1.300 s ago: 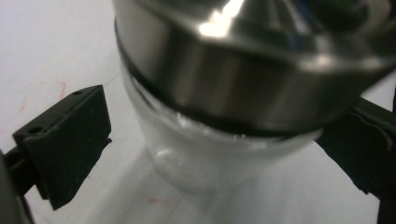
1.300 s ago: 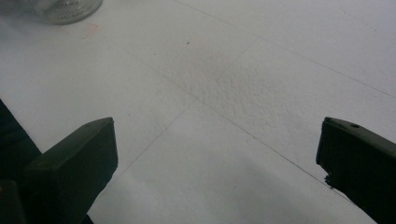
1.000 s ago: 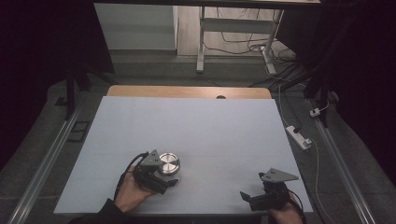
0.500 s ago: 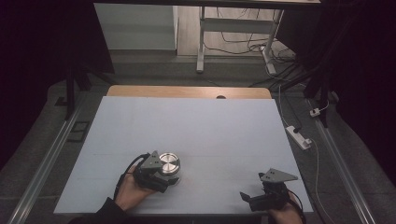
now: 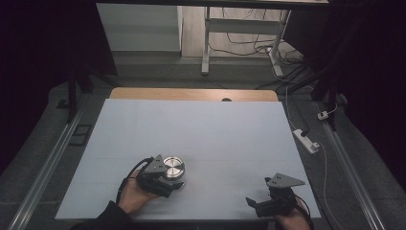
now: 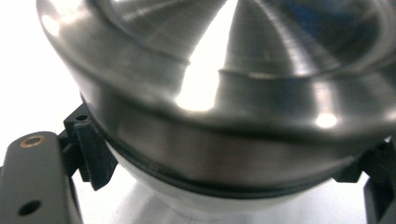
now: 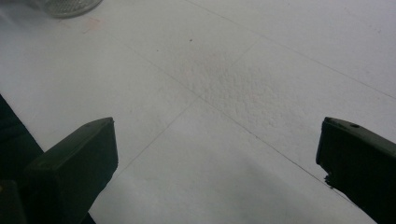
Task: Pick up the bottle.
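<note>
While the person's left hand (image 5: 136, 195) rests near the front edge of the white worktop (image 5: 201, 129), the left hand-held gripper (image 5: 165, 178) is clamped on a round, shiny metal container (image 5: 173, 166) that stands upright on the worktop's near left part. Its jaws have just been closing, and the container sits between them. Seen from the left gripper view, the metal container (image 6: 224, 93) looms very close, its brushed lid catching bright glare, a dark seam running round its side below the lid, and a ribbed black pad (image 6: 95, 154) pressing against its lower left flank; the opposite pad at the right edge meets the container's other side. From the high view the grey three-cornered plate on this gripper lies just beside the container's lid, and a black cable loops from the gripper back toward the sleeve. At the near right corner of the worktop, well apart from the container, the right hand-held gripper (image 5: 253, 203) is held low by the right hand (image 5: 289, 221), with its jaws spread wide and nothing between them. Along the right gripper view, the two black jaws stand far apart over bare white surface marked by faint straight lines, and the rim of the container (image 7: 70, 7) shows blurred at the upper left. A white power strip (image 5: 306, 140) lies on the grey floor beside the worktop's right edge.
</note>
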`<state>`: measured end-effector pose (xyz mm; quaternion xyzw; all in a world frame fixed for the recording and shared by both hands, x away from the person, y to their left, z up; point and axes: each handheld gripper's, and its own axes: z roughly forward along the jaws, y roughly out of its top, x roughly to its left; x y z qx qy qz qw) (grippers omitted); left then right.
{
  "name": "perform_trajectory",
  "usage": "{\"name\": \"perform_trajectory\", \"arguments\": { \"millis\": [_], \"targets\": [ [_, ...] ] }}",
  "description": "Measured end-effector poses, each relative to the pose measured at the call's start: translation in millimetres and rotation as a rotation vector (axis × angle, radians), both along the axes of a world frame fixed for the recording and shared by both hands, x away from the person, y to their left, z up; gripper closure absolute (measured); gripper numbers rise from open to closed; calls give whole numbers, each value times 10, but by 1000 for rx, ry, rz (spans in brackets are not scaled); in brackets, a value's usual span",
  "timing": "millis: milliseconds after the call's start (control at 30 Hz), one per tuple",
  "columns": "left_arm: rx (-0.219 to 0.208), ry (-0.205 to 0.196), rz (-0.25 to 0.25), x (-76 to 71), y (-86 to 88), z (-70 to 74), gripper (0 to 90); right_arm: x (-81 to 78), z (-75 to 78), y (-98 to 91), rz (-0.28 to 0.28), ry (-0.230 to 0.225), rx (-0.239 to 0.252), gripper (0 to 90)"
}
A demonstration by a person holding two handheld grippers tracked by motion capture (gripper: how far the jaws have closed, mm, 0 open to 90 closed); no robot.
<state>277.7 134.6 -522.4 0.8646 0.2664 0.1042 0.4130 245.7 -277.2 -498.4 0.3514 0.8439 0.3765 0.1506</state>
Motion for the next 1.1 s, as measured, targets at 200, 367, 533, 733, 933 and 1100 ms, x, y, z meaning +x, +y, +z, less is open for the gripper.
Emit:
{"name": "perform_trajectory", "arguments": {
  "millis": [200,367,533,733,933,1100],
  "targets": [
    [-4,13,16,2,-12,20,159,-2,1,-2,1,-1,-1,0],
    [-12,1,28,2,9,82,159,-1,2,-4,-4,-1,2,0],
    [-10,-15,17,25,16,156,159,-1,1,-1,-4,-2,1,0],
    [-1,-22,1,45,-65,221,160,0,2,-5,-5,3,6,0],
    [-2,-32,-23,74,-136,303,160,1,1,-8,-6,3,7,0],
    [-16,-38,-29,126,-164,376,160,5,1,-10,-7,5,9,0]
  ]
}}
